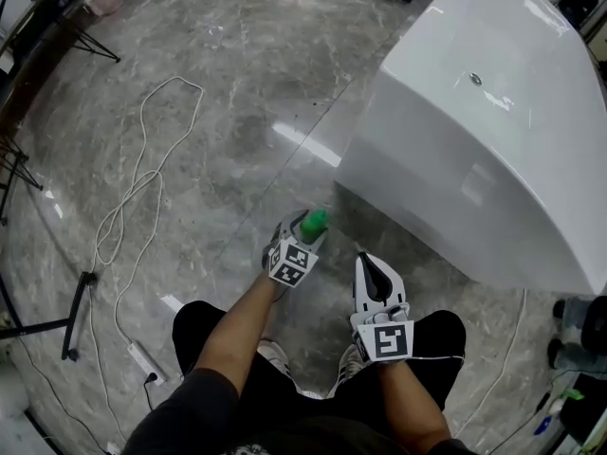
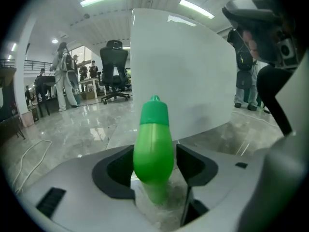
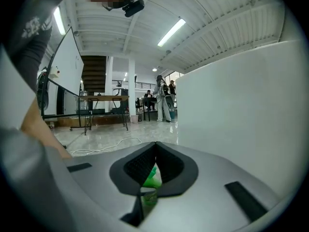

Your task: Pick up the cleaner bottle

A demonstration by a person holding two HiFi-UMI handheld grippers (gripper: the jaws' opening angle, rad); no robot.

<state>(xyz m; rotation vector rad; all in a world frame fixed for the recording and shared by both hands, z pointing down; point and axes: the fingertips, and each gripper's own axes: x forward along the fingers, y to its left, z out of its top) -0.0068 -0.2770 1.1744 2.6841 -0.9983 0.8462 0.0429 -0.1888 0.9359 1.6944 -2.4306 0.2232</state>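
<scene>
Standing wide apart, the jaws of the left gripper (image 1: 305, 229) have the green cleaner bottle (image 2: 153, 144) upright between them. In the left gripper view the dark pads flank the bottle's belly closely on both sides. A thin gap shows on the right, and neither pad visibly squeezes it. The bottle's capped neck rises above the jaws, and its lower end narrows down between them toward the grey marble floor (image 1: 218, 112).

The right gripper (image 3: 155, 151) is held just beside the left one, with its jaws closed tip to tip on nothing. A sliver of the green bottle shows through the slot below its pads.

In the head view the bottle sits near the corner of the white bathtub (image 1: 493, 140). A white cable (image 1: 133, 188) loops across the floor well off to the left.
</scene>
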